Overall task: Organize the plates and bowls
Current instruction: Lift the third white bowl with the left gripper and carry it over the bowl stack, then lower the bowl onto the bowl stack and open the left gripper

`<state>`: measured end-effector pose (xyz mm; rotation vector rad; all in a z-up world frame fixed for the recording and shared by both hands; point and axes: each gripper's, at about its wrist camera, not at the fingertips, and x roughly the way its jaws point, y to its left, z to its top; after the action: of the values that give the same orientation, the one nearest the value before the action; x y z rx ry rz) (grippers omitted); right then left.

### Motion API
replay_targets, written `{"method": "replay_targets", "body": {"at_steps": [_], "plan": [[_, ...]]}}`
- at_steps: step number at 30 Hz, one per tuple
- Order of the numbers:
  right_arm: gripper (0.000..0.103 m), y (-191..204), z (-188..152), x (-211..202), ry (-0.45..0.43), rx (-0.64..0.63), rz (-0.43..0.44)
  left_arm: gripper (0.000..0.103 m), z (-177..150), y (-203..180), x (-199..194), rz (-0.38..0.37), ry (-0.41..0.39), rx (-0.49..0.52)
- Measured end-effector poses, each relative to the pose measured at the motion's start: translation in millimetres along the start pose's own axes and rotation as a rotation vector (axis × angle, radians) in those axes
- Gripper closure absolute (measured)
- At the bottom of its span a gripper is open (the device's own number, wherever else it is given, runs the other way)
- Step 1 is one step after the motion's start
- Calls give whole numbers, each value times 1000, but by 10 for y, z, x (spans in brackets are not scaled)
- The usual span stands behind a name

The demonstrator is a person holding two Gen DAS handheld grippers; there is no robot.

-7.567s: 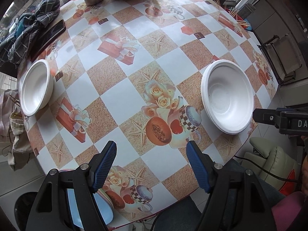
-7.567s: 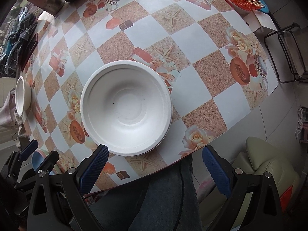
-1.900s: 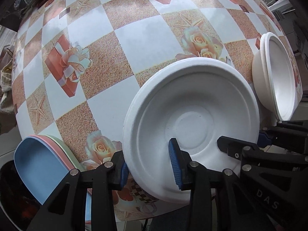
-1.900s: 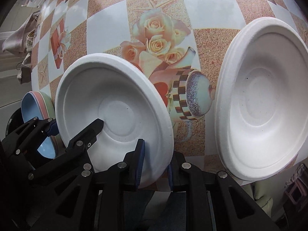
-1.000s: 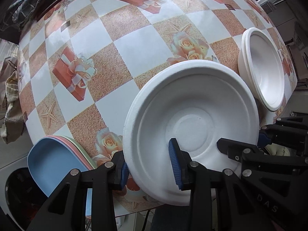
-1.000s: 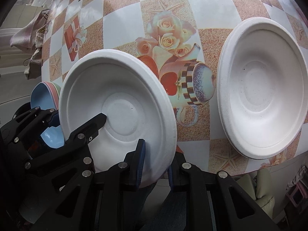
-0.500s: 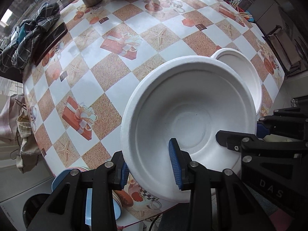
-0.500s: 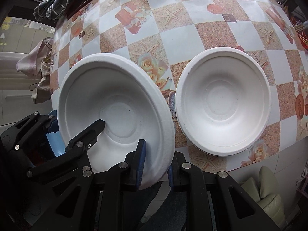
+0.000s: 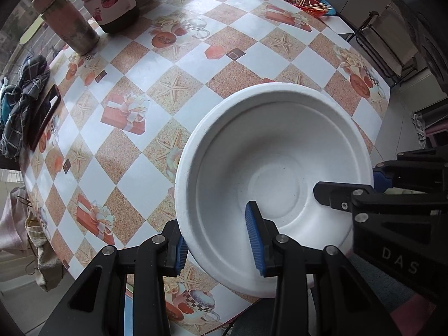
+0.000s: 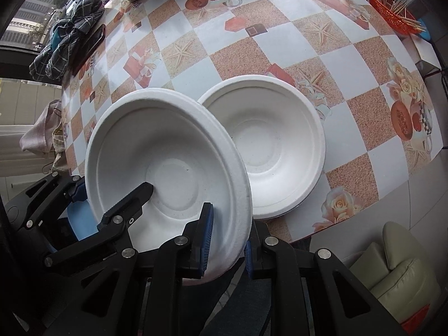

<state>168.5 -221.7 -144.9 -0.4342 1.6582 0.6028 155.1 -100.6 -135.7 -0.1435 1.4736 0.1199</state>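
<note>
Between the jaws of both grippers: one white bowl point(image 10: 168, 151), held clear above the checked tablecloth point(image 9: 156, 64).

- Left gripper point(image 9: 218, 238): clamped on the near-left rim of that bowl, one blue pad inside the wall, the other outside.
- Right gripper point(image 10: 226, 238): clamped tight on the near-right rim, pads nearly together with only the thin wall between them. Seen from the left wrist view as a black frame entering from the right of the bowl.
- Beyond and right of the right gripper's jaws: stack of white bowls point(image 10: 280, 145) resting on the table near its front edge, partly overlapped in view by the carried bowl's far rim. Whether the two touch cannot be told.
- Below and left of the left gripper's jaws, at the table edge: a sliver of blue plate point(image 10: 79, 218), mostly hidden behind the gripper frames.
- Far beyond the jaws: flask point(image 9: 67, 22), pink jar point(image 9: 112, 2), plaid cloth point(image 10: 67, 30), red basket of sticks point(image 10: 392, 11). Not part of the sorting.

Progress, as judged: carried bowl lifted and brought beside the white stack, not yet nested. Remaining: lowering it onto the stack, centred, and releasing both rims. No other loose bowl visible on the table. Coloured plates possibly to be tidied too; too little of them shows to say.
</note>
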Motion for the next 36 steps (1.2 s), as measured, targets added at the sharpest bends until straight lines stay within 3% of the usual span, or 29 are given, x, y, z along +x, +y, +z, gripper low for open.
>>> {"method": "replay_targets", "body": {"at_steps": [14, 26, 34, 36], "plan": [[81, -457, 114, -61, 14, 78, -24, 62, 435, -302, 170, -35, 31, 40], [81, -595, 258, 59, 36, 95, -44, 61, 613, -339, 358, -45, 72, 15], [81, -647, 242, 101, 47, 113, -41, 35, 566, -274, 351, -25, 59, -22], [77, -671, 239, 104, 51, 121, -43, 34, 546, -243, 326, -10, 51, -31]]}}
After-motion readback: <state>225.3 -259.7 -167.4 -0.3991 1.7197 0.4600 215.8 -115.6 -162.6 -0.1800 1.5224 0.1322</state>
